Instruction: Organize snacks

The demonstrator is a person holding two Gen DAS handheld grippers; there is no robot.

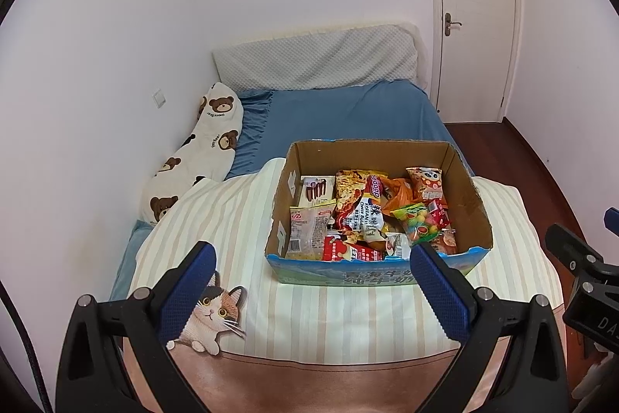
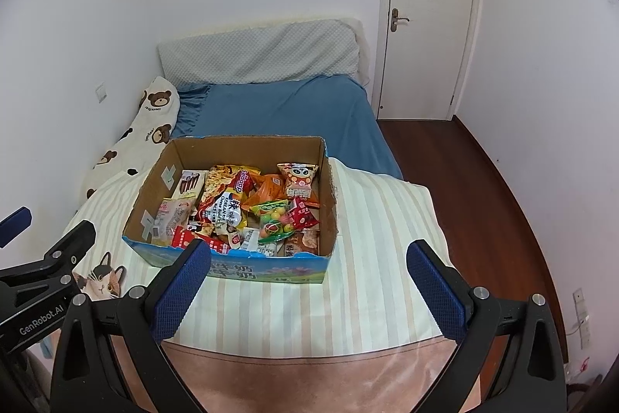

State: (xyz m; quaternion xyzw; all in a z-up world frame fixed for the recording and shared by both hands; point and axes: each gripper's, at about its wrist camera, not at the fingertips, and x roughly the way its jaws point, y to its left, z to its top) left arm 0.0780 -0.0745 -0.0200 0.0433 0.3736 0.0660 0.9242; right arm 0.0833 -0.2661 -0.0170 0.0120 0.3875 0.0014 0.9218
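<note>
An open cardboard box (image 1: 470, 188) stands on the striped blanket on the bed; it also shows in the right wrist view (image 2: 329, 204). It is filled with several snack packets: a clear bread packet (image 1: 311, 225), a Korean noodle packet (image 1: 367, 213), a bag of coloured candy (image 1: 419, 225) and a panda packet (image 1: 427, 180). My left gripper (image 1: 311, 271) is open and empty, hovering short of the box's near wall. My right gripper (image 2: 307, 271) is open and empty, near the box's front right corner. Each gripper shows at the edge of the other's view.
The striped blanket (image 1: 329, 312) has a cat picture (image 1: 211, 316) at its near left. A bear-print pillow (image 1: 201, 149) lies along the left wall. Blue sheet (image 1: 348, 111) and grey headboard pillow lie beyond. A wooden floor (image 2: 483, 188) and a shut door (image 2: 429, 14) are at the right.
</note>
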